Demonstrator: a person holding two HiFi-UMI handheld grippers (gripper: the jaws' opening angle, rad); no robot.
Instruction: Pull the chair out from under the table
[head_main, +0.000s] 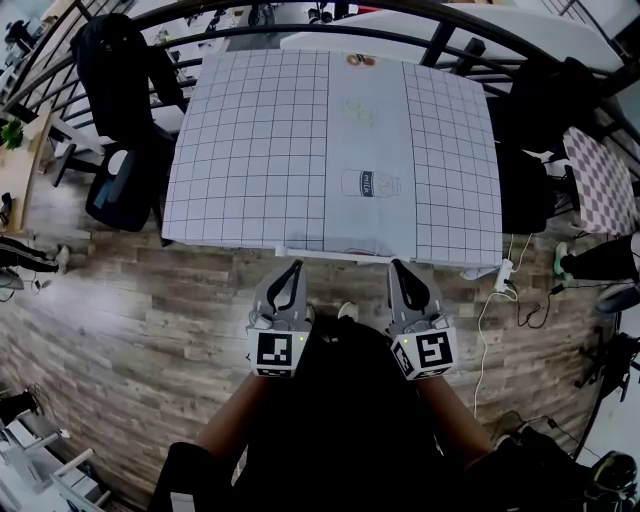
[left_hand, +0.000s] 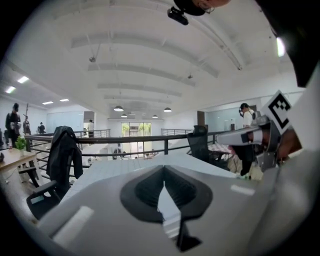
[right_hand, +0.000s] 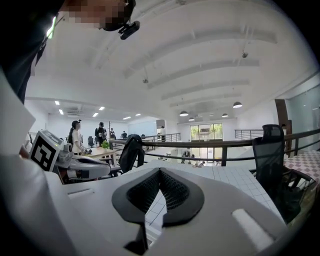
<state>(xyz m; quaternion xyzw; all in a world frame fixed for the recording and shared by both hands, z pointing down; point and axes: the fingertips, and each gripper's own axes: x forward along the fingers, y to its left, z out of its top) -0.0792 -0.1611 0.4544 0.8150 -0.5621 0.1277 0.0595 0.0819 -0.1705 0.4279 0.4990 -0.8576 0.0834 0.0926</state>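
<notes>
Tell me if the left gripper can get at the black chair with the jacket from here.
Probably not yet. The left gripper, shut, points at the near edge of the table; the black chair stands off to its left, well apart. Bare floor between them leaves the way free.

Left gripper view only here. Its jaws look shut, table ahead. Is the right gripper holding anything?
Observer: No. The right gripper is shut, with nothing between its jaws.
Operator: How close are both to the table?
Observer: Head view: the left gripper and the right one sit side by side, tips at the table's near edge. Contact unclear.
Operator: Anything on the floor?
Observer: A white power strip with cables lies on the floor off the table's near right corner.
</notes>
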